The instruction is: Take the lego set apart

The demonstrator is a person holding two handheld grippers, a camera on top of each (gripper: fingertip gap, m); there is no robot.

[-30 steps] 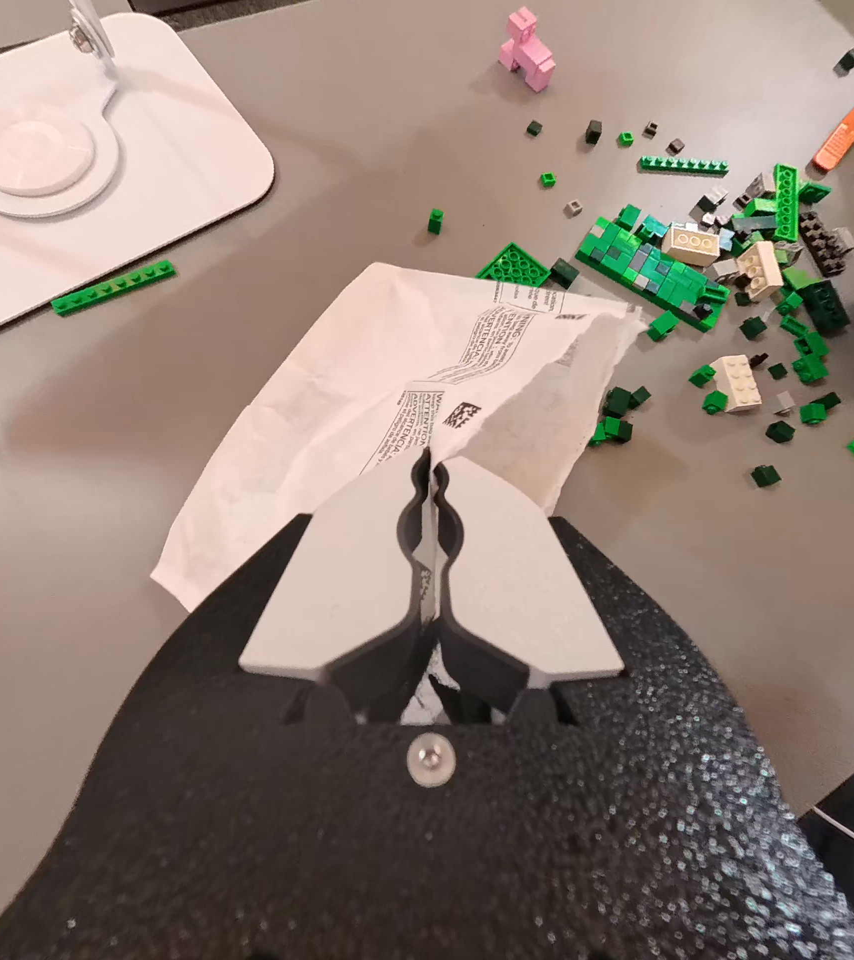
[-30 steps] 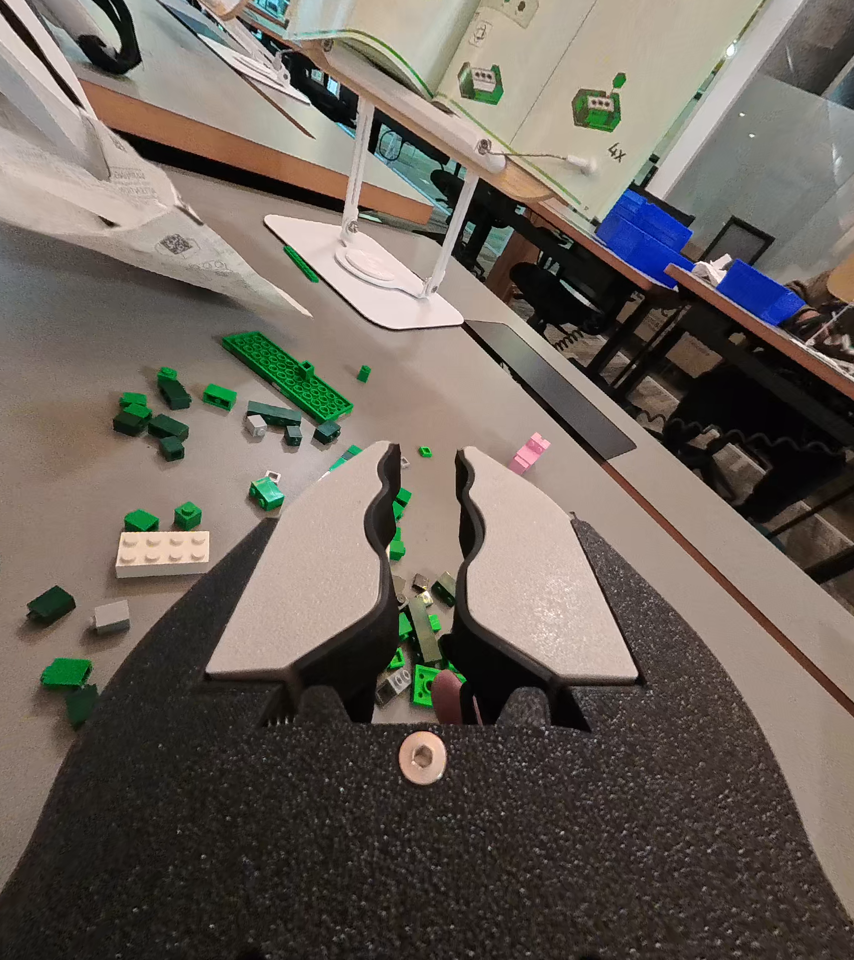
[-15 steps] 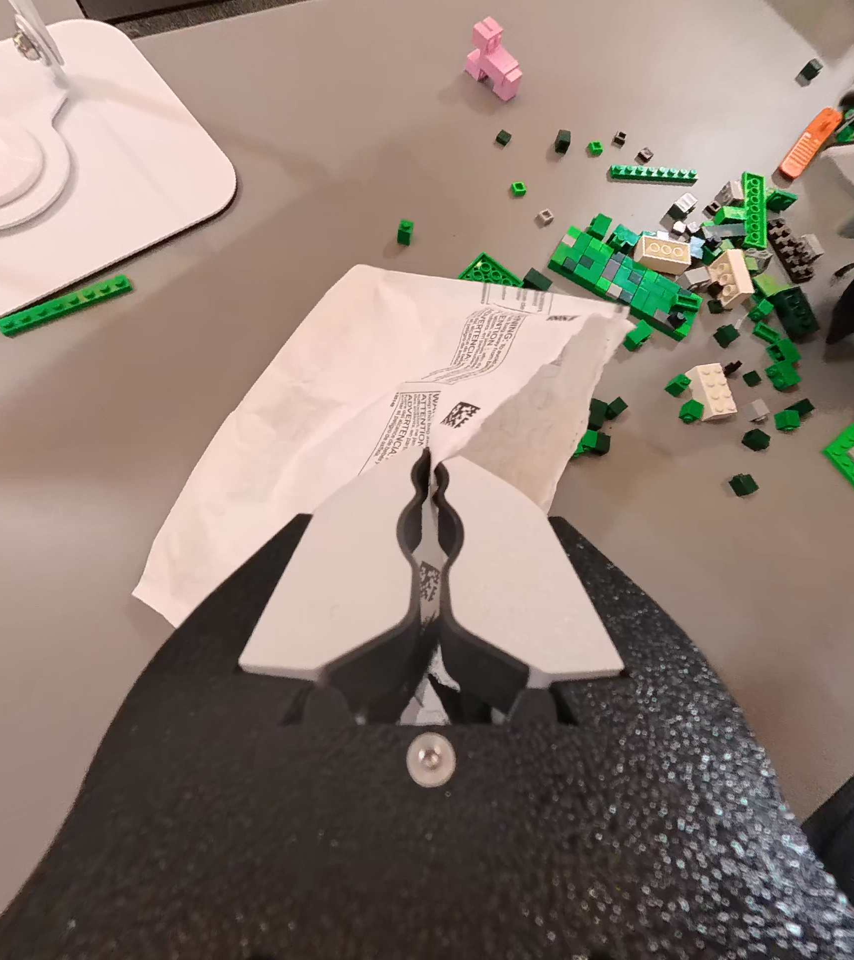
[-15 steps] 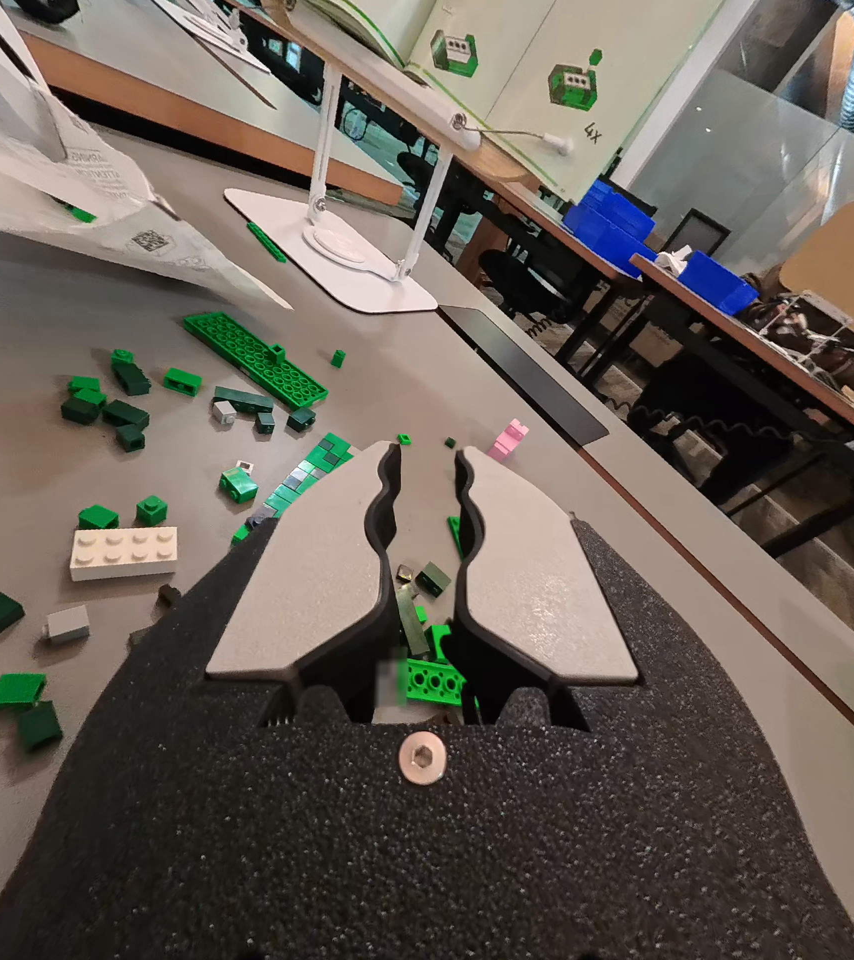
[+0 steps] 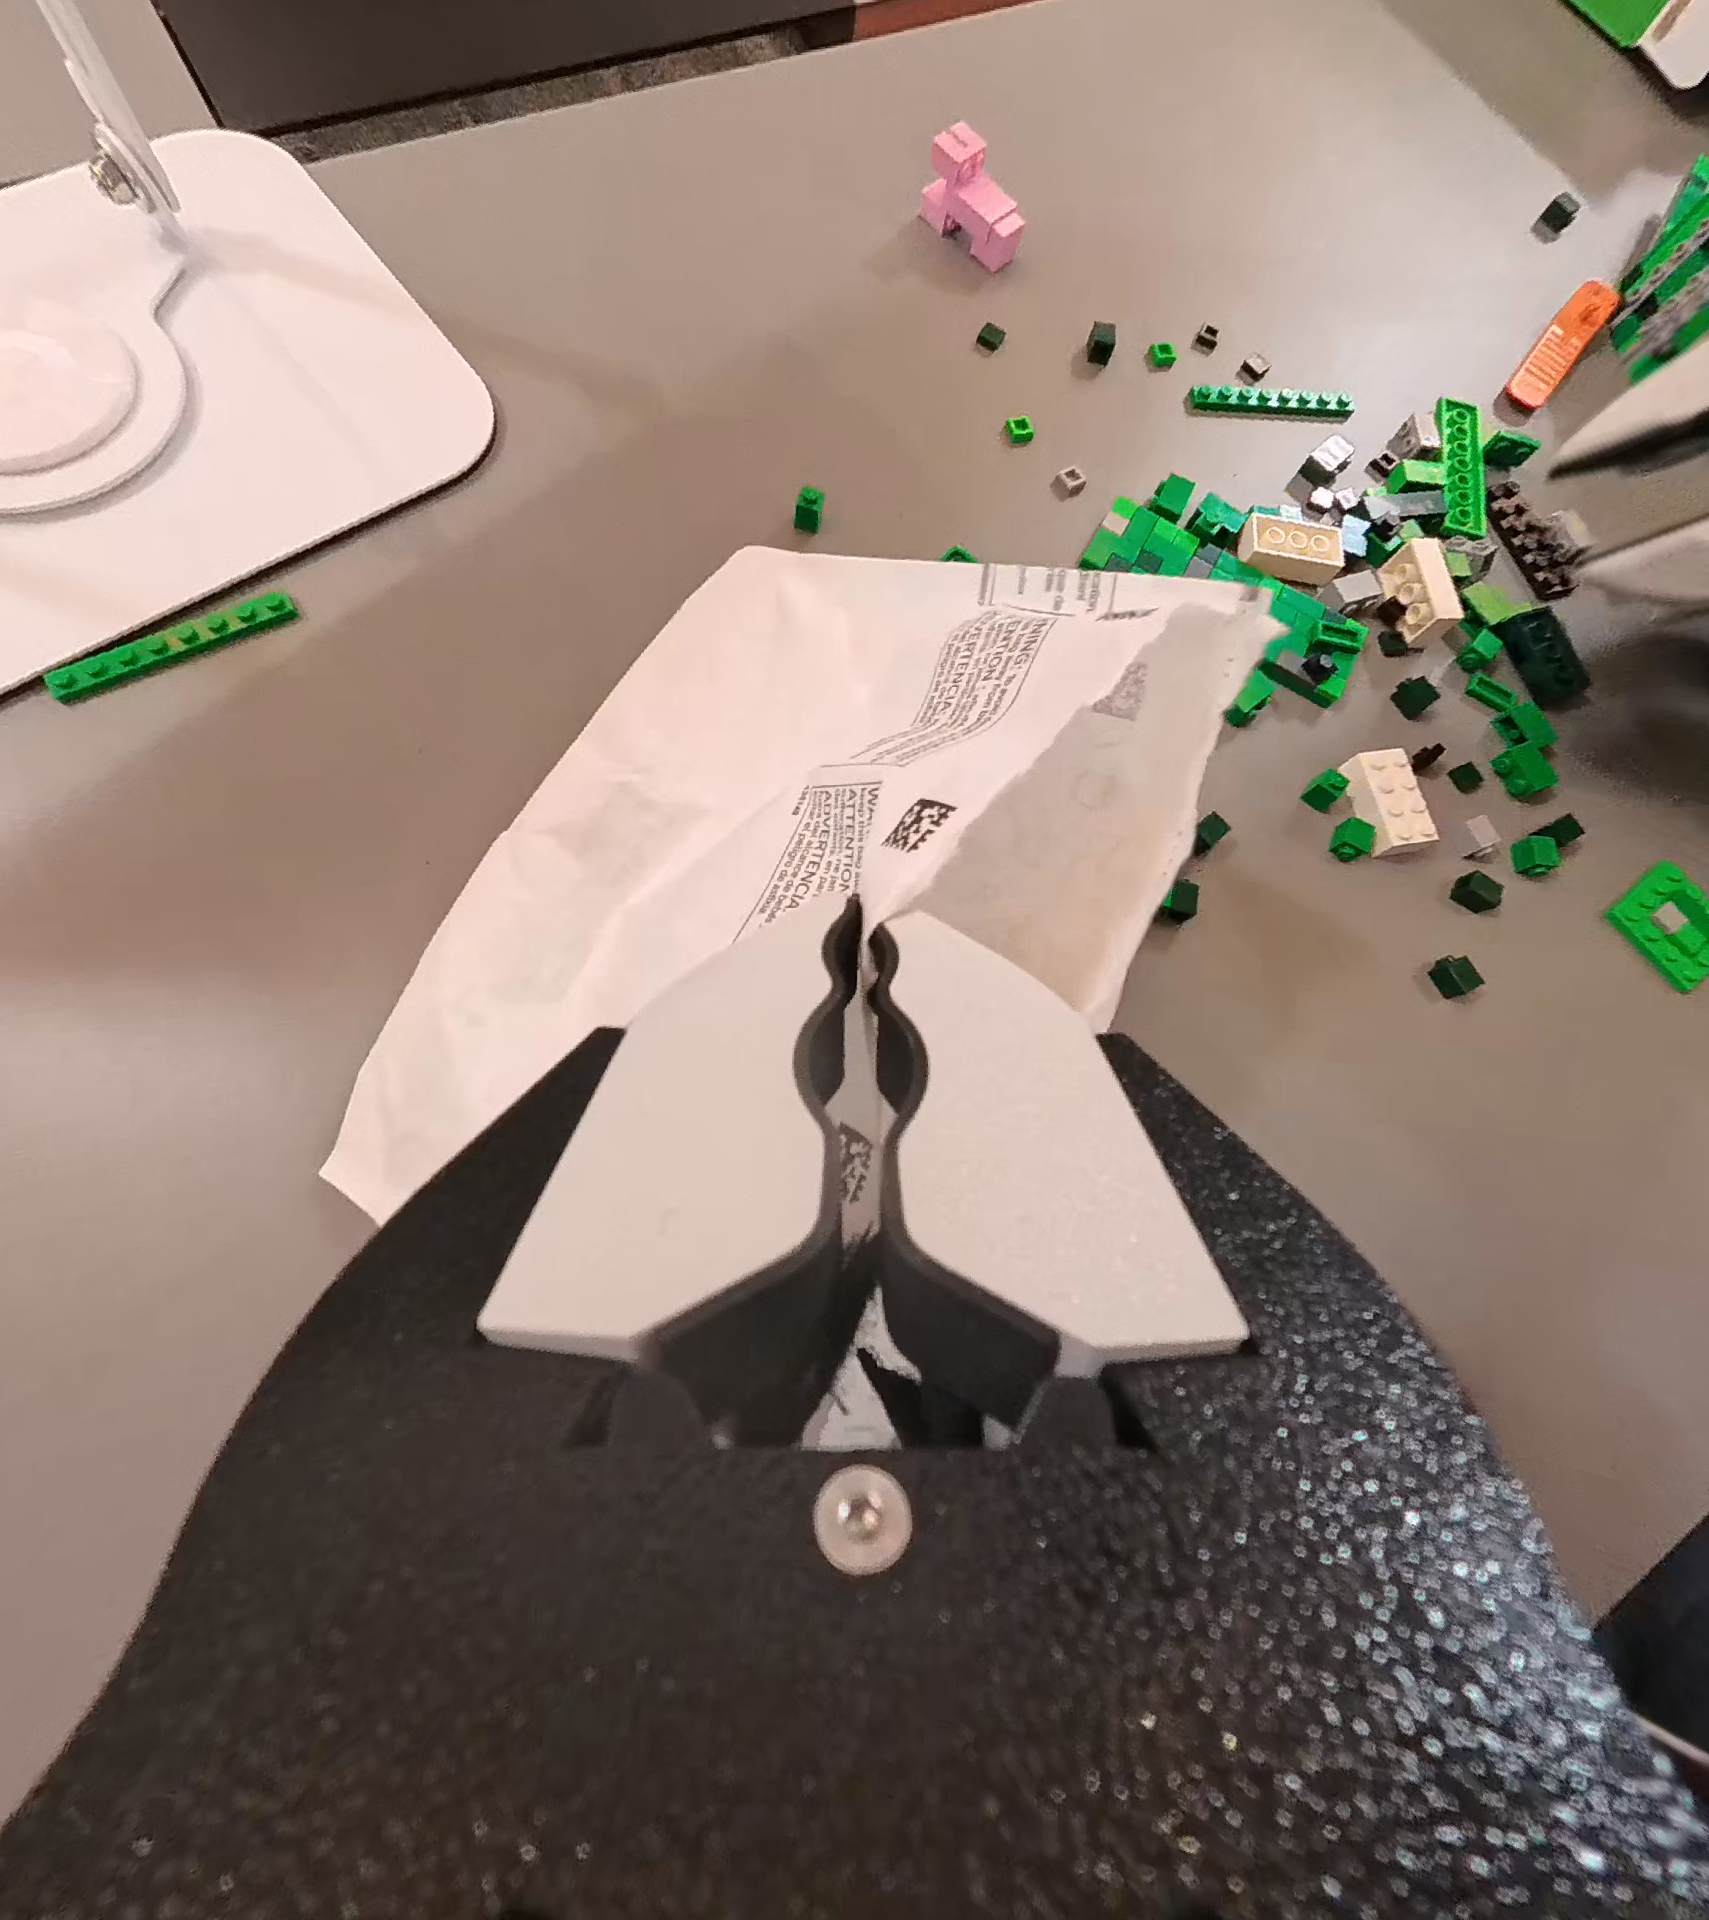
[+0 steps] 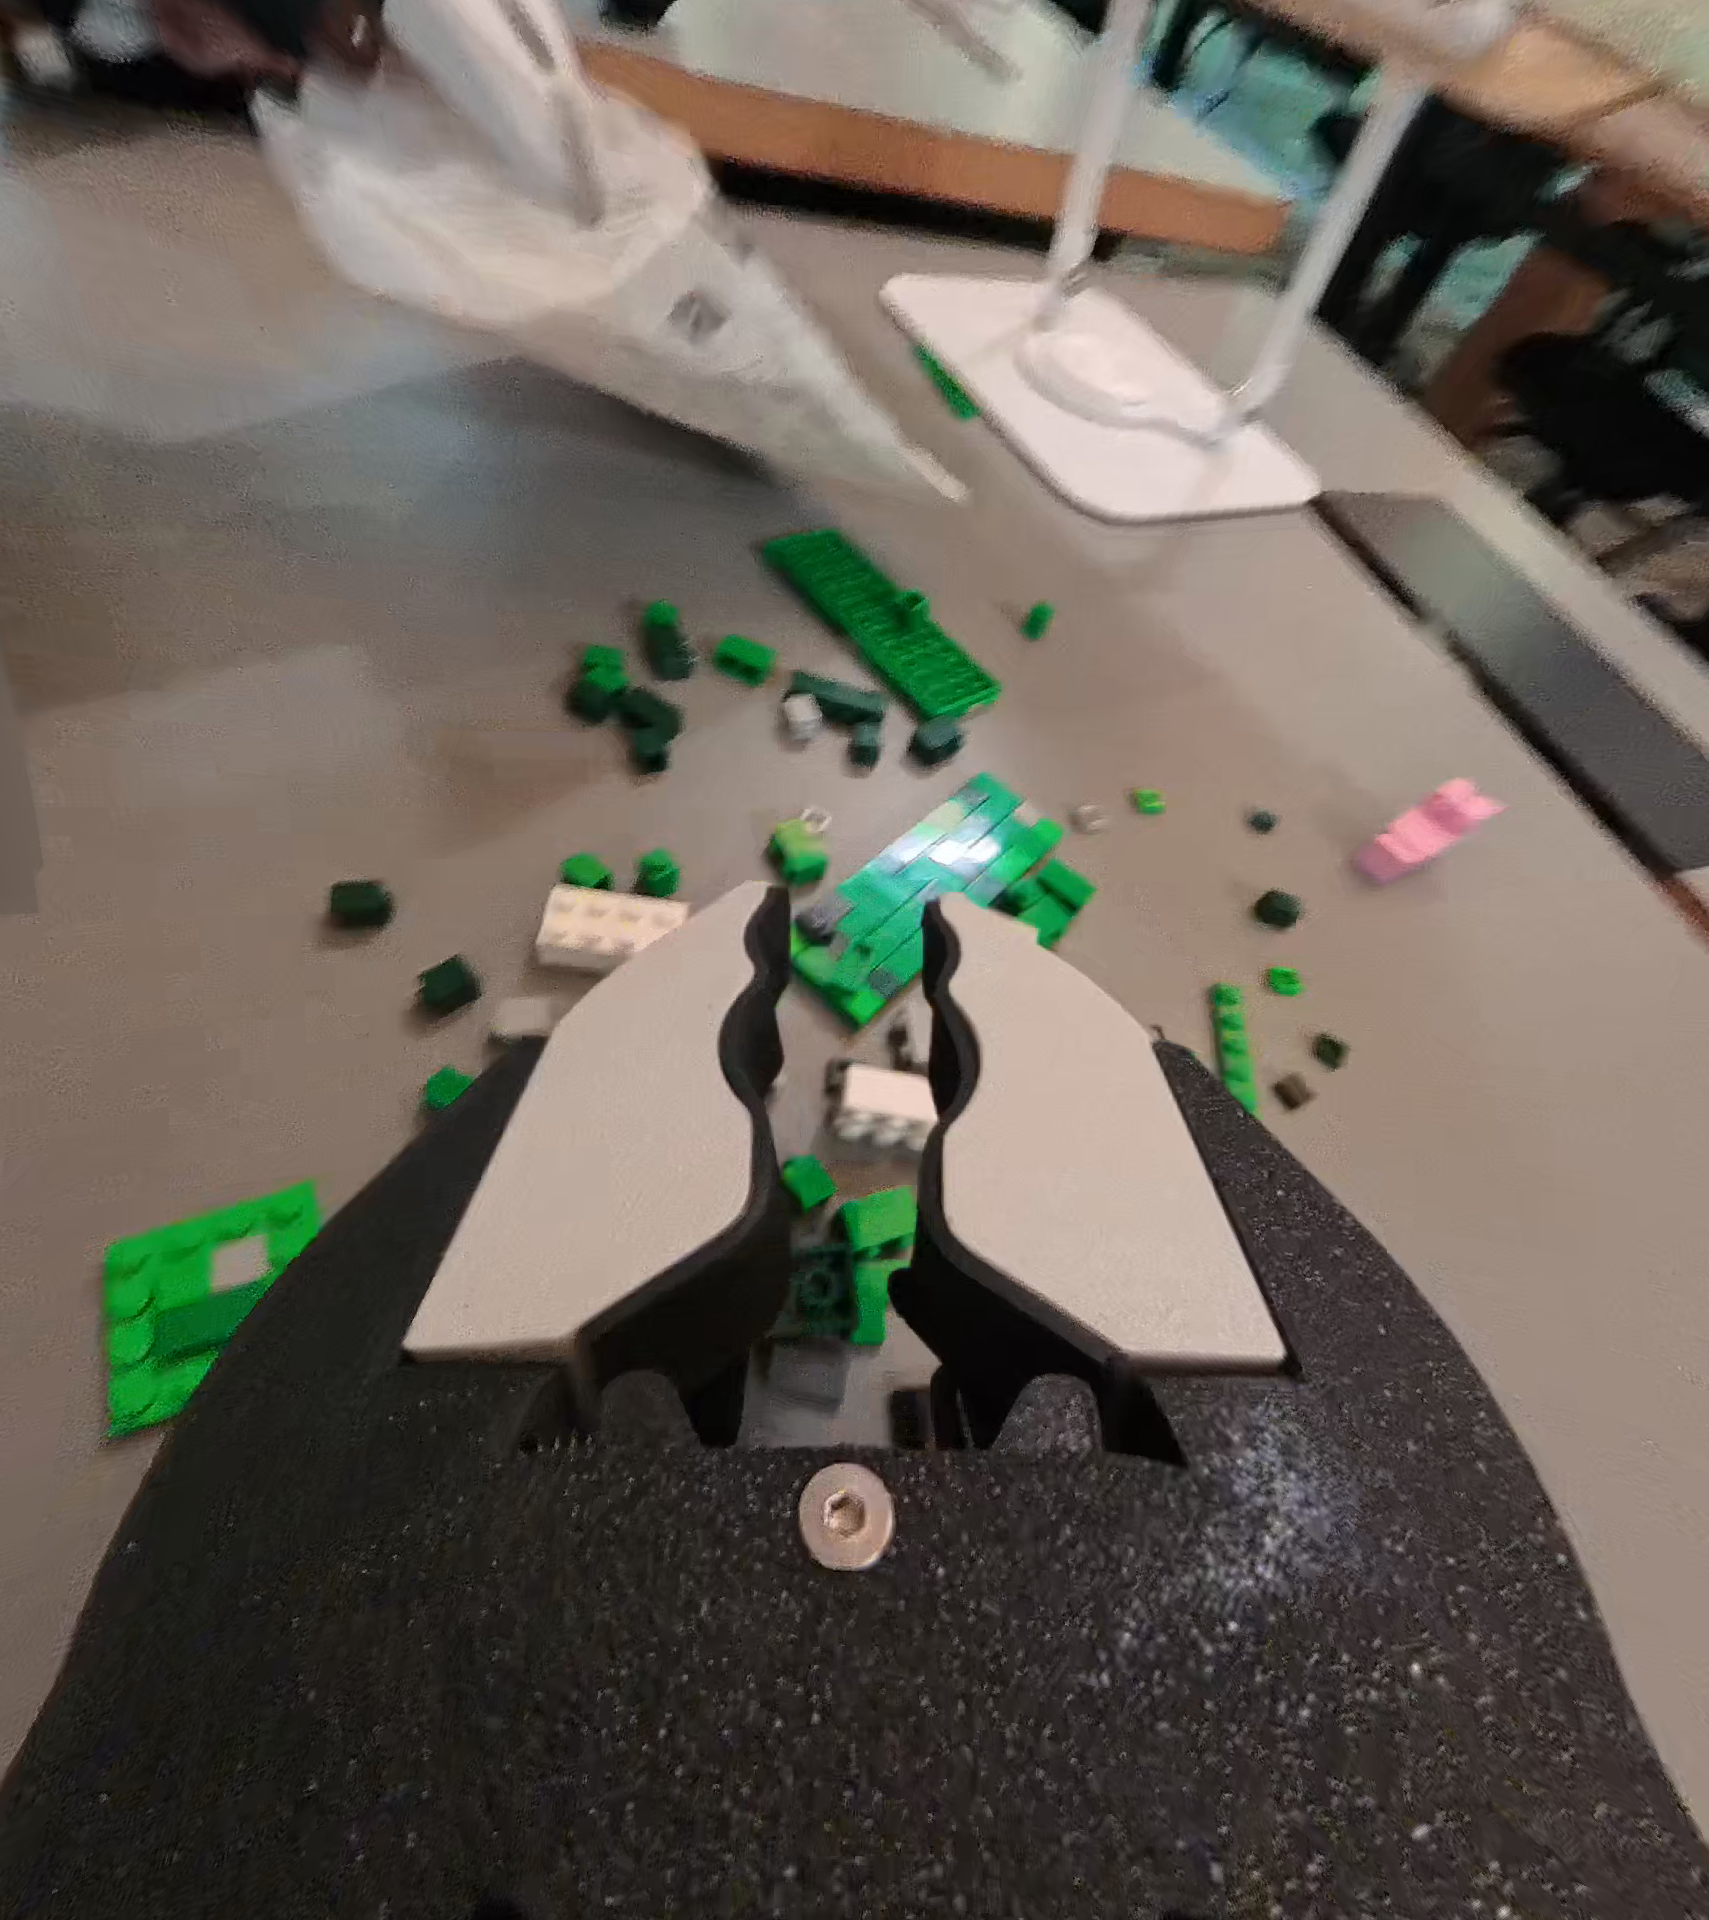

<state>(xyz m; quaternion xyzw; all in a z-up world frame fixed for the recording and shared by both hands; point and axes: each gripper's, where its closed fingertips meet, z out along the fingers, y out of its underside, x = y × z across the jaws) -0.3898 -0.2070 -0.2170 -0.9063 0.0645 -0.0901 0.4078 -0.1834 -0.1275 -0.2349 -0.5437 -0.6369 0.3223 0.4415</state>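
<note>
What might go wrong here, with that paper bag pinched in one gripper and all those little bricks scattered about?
The left gripper is shut on an already torn paper bag; pulling could rip it further. The bag hangs low near loose green bricks, so swinging it might sweep some away. The open right gripper hovers over the crowded pile and could nudge neighbouring pieces.

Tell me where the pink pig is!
In the left wrist view the pink pig stands alone at the top of the grey table, beyond the green bricks and right of the white stand base.
</note>
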